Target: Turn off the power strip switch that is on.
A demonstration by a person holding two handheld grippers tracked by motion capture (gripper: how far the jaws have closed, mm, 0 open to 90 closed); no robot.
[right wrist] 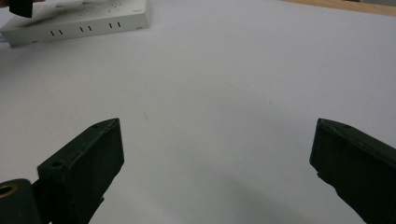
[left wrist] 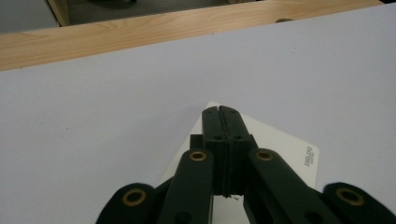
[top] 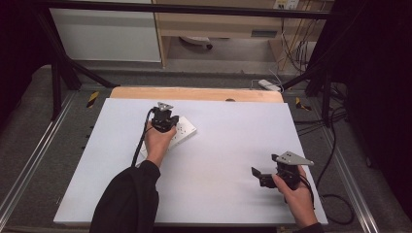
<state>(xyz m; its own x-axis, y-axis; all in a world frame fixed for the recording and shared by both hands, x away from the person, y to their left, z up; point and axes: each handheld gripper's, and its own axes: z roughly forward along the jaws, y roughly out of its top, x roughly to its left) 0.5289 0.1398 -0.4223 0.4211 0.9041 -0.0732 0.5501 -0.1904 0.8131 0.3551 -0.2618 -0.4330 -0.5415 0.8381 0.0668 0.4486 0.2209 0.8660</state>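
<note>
A white power strip [top: 184, 130] lies flat on the left half of the white table top [top: 218, 194]. My left gripper [top: 163, 120] is over it, and in the left gripper view its jaws [left wrist: 220, 110] are pressed together with nothing between them, tips above the power strip's [left wrist: 289, 150] far corner. I cannot tell whether the tips touch it. My right gripper [top: 265, 167] is held low near the front right of the table, pointing left. Its jaws [right wrist: 217, 135] stand wide open over bare table, with the power strip [right wrist: 79, 21] far off at the upper left.
A wooden strip [top: 194, 93] runs along the table's far edge. Black cables [top: 335, 194] trail off the right side onto grey floor, and a white adapter [top: 268, 85] lies behind the table. Black frame bars [top: 58, 73] stand at the back left and right.
</note>
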